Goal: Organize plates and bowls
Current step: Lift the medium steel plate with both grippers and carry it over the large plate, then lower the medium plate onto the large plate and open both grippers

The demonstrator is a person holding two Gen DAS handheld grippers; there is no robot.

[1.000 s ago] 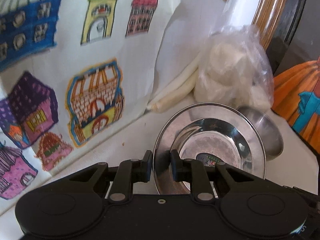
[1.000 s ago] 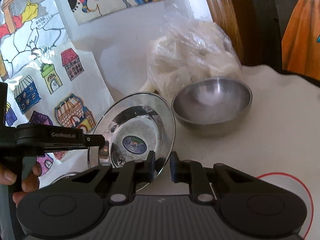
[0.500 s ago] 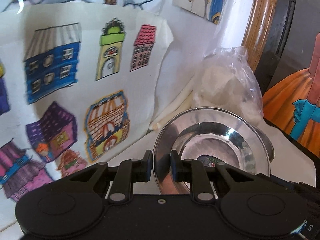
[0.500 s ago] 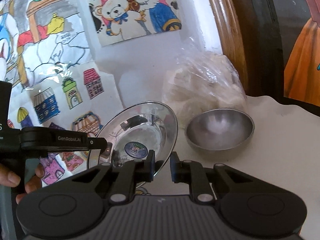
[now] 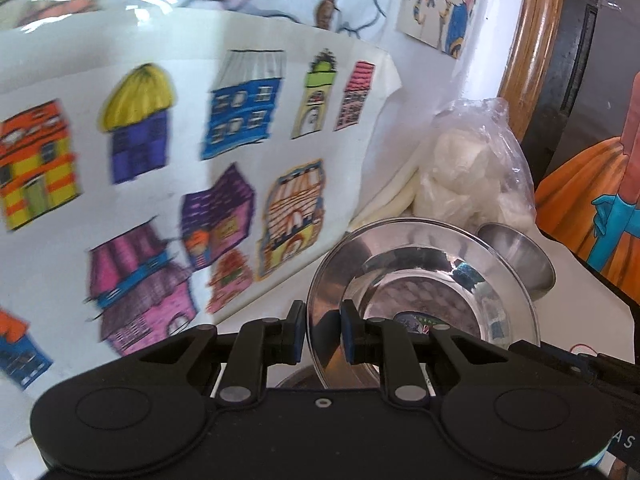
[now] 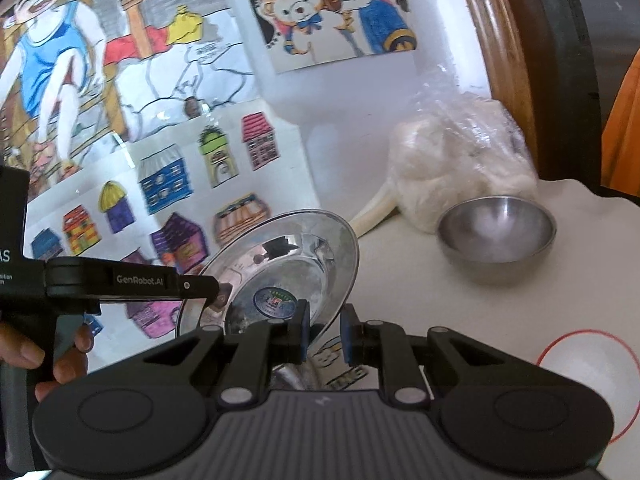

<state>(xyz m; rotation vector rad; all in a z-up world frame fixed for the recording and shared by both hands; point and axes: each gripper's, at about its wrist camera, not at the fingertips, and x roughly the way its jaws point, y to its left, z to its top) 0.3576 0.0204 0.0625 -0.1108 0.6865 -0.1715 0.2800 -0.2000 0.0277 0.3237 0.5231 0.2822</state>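
Note:
A shiny steel plate (image 5: 420, 276) with a round sticker is held tilted in the air. My left gripper (image 5: 322, 330) is shut on its left rim. My right gripper (image 6: 323, 330) is shut on its near rim; the plate also shows in the right wrist view (image 6: 280, 268), with the left gripper (image 6: 216, 286) at its far-left edge. A steel bowl (image 6: 496, 240) stands upright on the white table, to the right of the plate and apart from it; it also shows in the left wrist view (image 5: 516, 256). Part of another steel dish (image 6: 296, 376) lies below the plate.
A clear bag of white stuff (image 6: 460, 172) leans against the wall behind the bowl. Coloured drawings (image 5: 224, 152) cover the wall at left. A wooden-framed dark panel (image 6: 532, 64) stands at right. A red circle (image 6: 588, 380) is marked on the table at right.
Both grippers have lifted the plate up and drawn it back from the bowl and bag. The wall drawings sit lower in view.

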